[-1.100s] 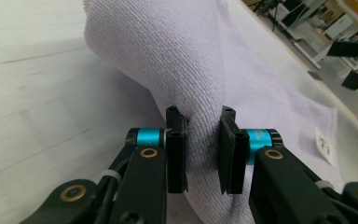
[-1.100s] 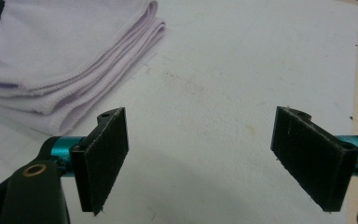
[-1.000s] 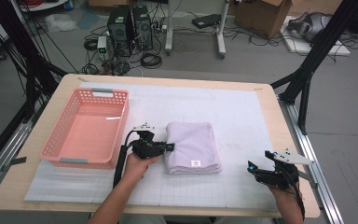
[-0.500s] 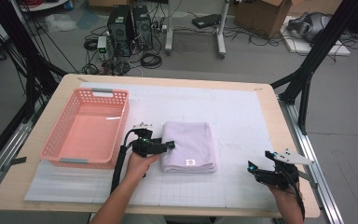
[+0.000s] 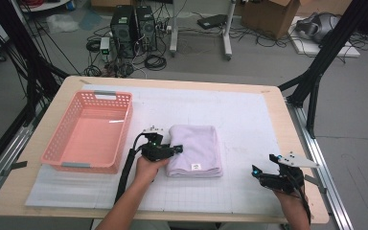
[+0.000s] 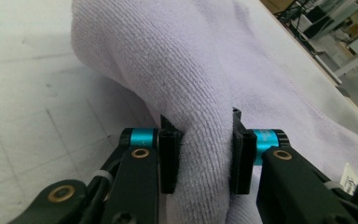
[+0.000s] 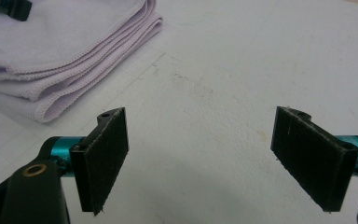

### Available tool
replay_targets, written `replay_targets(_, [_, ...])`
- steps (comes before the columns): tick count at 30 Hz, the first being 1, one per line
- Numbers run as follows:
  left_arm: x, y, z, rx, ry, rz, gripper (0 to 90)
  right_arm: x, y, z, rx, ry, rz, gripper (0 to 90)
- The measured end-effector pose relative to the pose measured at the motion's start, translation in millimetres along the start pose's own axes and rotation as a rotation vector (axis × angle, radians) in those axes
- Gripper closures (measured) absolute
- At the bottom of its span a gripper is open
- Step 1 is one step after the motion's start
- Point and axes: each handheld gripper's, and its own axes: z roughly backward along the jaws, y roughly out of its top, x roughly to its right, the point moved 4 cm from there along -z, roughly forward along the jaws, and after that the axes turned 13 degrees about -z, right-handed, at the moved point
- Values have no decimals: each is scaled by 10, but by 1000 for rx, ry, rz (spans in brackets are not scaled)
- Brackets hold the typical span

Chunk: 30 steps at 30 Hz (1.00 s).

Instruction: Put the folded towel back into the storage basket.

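While the left gripper (image 6: 204,156) pinches the lavender towel (image 5: 196,148) beside the pink basket (image 5: 88,136), the right gripper's (image 7: 200,158) jaws gape.

This looks like a lab or test room, not a home. The wooden bench (image 5: 278,103) stands inside a frame of black metal poles (image 5: 323,57). Behind it, two black computer towers (image 5: 133,26) sit on a grey floor with many loose cables (image 5: 155,61) around them. A cardboard box (image 5: 270,17) stands at the back. A white sheet with a grid (image 5: 249,120) covers the bench.
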Motion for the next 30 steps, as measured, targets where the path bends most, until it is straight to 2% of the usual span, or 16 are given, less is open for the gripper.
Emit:
replay_targets(1, [5,8,9,8,-4,-10,714,4,-3,5,-4,-1,-5,179])
replay_targets(5, [87,83,92,84,-18,-114,718,17,-5,20,1,-3,-10,179])
replay_targets(11, [223,189,170,145,-29,-281,721,19,-12,35,3,-5,-12,179])
replay_targets(14, [288,257,209,172,-36,-330,722,15,-12,34,2,-4,-14,179])
replay_targets(16, [340,313,244,190,-39,-380,723,16,-12,32,1,-4,-12,179])
replay_targets(23, [488,499,366,241,-58,-487,725,17,-10,27,3,-2,-10,179])
replay_targets(30, [580,647,507,292,-77,-538,728,15,-6,26,6,-2,-9,178])
